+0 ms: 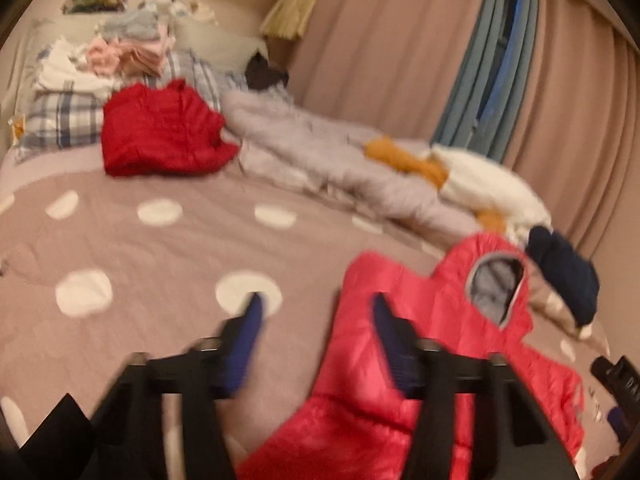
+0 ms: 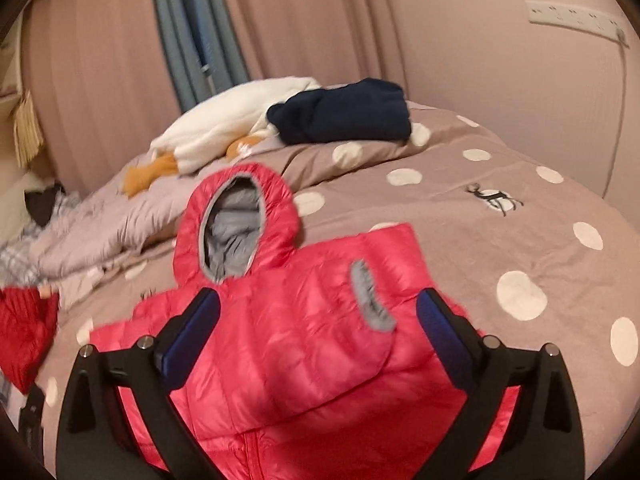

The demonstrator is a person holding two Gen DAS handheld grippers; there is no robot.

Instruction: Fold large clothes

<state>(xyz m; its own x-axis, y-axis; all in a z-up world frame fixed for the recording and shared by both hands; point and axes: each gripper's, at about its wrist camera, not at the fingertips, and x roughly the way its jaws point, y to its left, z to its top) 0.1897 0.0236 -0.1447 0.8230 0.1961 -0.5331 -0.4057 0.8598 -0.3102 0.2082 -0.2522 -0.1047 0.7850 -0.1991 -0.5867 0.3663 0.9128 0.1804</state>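
Observation:
A pink-red hooded puffer jacket (image 2: 304, 320) lies on the dotted bedspread (image 2: 500, 240), hood with grey lining (image 2: 232, 236) pointing away, one sleeve with a grey cuff (image 2: 370, 300) folded across its front. My right gripper (image 2: 318, 312) is open and empty, hovering over the jacket's chest. In the left wrist view the jacket (image 1: 440, 340) lies at the lower right. My left gripper (image 1: 316, 312) is open and empty above the jacket's left edge, its right finger over the fabric.
A folded dark red jacket (image 1: 160, 136) lies at the far left near stacked clothes and plaid pillows (image 1: 64, 120). A crumpled lilac duvet (image 1: 320, 160), white and mustard garments (image 2: 224, 132) and a navy folded garment (image 2: 344, 112) lie along the curtain side.

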